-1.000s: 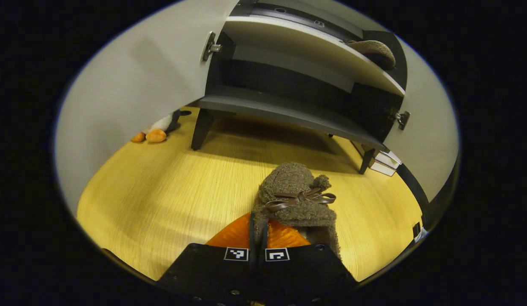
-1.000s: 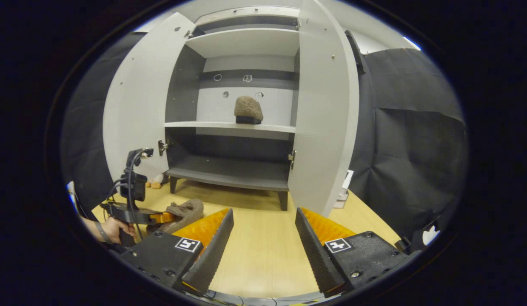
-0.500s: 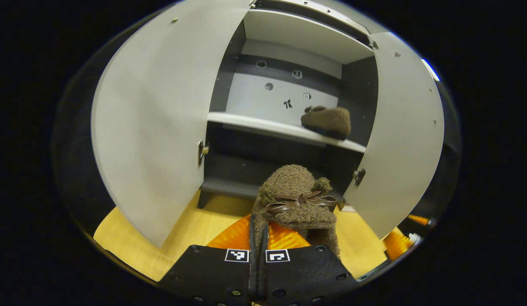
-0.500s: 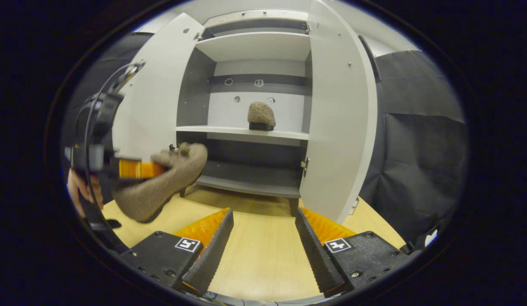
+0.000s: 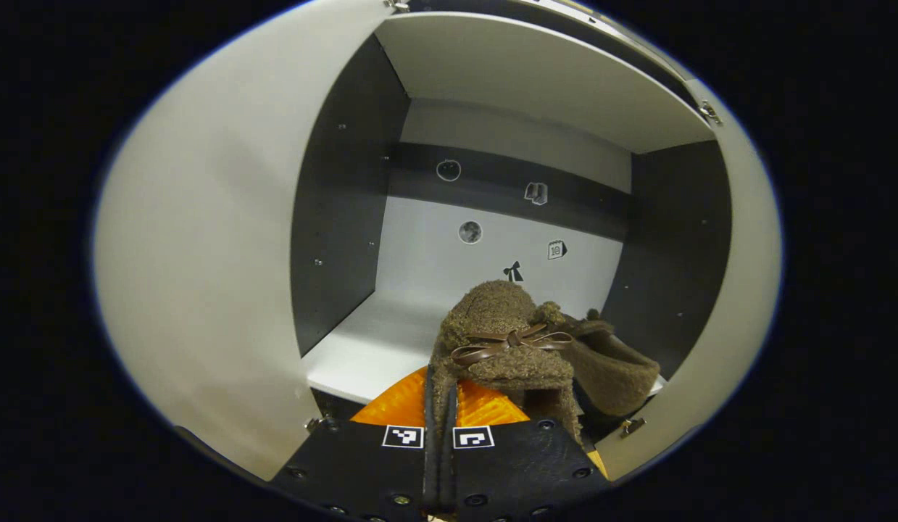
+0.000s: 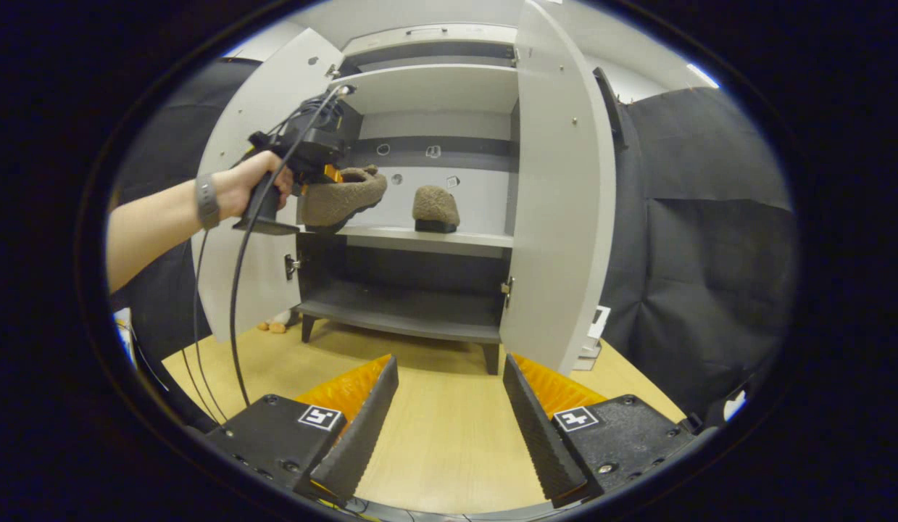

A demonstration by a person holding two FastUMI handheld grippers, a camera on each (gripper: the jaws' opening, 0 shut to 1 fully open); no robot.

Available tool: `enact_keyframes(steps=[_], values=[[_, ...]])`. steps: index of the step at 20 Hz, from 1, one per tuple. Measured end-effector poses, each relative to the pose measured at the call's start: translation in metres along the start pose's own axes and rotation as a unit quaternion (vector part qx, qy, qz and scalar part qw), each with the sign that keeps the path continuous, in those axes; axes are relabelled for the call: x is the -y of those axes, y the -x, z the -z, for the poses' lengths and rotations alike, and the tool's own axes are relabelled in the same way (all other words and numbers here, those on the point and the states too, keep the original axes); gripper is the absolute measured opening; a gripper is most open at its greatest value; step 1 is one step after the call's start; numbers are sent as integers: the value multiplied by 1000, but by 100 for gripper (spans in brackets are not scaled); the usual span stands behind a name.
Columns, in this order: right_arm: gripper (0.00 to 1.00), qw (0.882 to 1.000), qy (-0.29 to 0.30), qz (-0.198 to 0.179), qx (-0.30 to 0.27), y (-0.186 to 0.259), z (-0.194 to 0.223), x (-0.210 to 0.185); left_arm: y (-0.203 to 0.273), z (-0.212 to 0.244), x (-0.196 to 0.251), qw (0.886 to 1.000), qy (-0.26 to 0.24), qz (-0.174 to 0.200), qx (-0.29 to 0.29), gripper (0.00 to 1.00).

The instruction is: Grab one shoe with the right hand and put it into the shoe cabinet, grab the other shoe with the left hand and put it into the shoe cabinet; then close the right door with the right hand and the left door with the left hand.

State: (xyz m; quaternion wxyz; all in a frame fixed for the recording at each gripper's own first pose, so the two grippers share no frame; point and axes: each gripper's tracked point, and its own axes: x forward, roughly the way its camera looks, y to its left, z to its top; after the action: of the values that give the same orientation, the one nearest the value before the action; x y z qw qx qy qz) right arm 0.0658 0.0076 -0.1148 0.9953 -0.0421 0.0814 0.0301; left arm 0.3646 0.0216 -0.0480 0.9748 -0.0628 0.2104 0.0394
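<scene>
Left gripper [image 5: 440,406] was pinching the second shoe [image 5: 503,341] just above the cabinet's middle shelf [image 5: 362,348], beside the first shoe [image 6: 435,206]. Right gripper [image 6: 449,413] hung spread. Next: lower, release.

Even, moderately bright light from above; the cabinet [image 6: 420,188] interior is dimmer toward 6 o'clock. Both views are sharp, with strong fisheye bending at the edges.
</scene>
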Motion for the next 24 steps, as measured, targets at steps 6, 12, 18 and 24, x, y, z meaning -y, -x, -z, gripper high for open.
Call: enact_keyframes(steps=[6,12,18,24], values=[[92,1000,-9,22,-6,2,3,14,-54,3,-8,998,20,-18,-55,1],[92,1000,-13,21,-10,0,6,15,-69,6,-4,994,16,-16,-105,1],[92,1000,-17,17,-2,-1,1,13,-46,-1,-1,994,28,13,-108,42],[92,1000,-16,8,3,0,-4,8,10,-32,9,997,3,49,-57,58]])
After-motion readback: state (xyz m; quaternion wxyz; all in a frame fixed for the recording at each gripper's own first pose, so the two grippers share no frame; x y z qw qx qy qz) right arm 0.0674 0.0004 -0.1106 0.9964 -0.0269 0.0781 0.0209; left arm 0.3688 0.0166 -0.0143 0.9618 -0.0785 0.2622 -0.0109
